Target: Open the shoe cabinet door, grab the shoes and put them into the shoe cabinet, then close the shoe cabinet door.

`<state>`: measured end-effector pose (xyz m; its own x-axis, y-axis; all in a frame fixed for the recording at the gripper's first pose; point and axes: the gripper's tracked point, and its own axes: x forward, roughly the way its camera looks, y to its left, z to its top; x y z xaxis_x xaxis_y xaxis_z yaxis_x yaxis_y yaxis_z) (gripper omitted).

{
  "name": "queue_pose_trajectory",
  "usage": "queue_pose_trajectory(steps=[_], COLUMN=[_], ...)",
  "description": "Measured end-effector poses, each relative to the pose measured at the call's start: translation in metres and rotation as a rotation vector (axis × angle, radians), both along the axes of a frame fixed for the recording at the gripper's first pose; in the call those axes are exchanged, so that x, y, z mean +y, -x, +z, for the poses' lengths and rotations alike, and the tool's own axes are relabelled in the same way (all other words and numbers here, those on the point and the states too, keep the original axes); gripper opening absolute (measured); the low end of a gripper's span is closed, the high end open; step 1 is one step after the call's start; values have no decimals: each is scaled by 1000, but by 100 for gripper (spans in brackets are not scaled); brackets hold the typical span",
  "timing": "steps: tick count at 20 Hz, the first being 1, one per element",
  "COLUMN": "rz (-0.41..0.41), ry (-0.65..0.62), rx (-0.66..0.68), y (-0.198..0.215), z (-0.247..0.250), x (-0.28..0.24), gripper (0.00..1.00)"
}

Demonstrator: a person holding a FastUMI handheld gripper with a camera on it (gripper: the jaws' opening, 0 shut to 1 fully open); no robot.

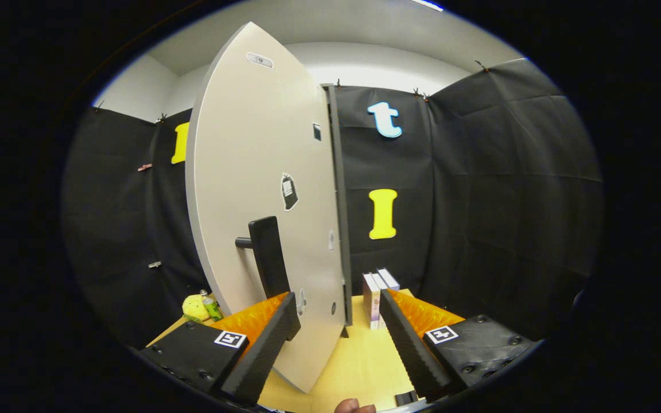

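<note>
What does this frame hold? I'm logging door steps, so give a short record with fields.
door: open, swung edge-on toward the camera
handle: dark bar on the door face, just ahead of the left jaw
gripper: open, jaws astride the door's lower edge, not pressing it
table: light wood
boxes: upright, beyond the right jaw
yellow toy: left of the door

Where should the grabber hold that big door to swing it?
Best by the dark handle, an upright bar standing off the pale cabinet door on a short stub, so fingers can probably close across it. Come straight in from the door's face, slightly left. The gripper is open, its fingers either side of the door's lower edge, and the handle is just beyond the left finger.
</note>
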<state>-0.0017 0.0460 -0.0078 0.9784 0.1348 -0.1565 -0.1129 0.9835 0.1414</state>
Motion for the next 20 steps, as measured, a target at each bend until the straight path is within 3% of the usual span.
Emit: queue_pose_trajectory(steps=[8,20], rz=[108,20], ry=[-3,34], rx=[19,-40], y=[-46,-37], z=[-5,10], x=[96,60], gripper=[98,97])
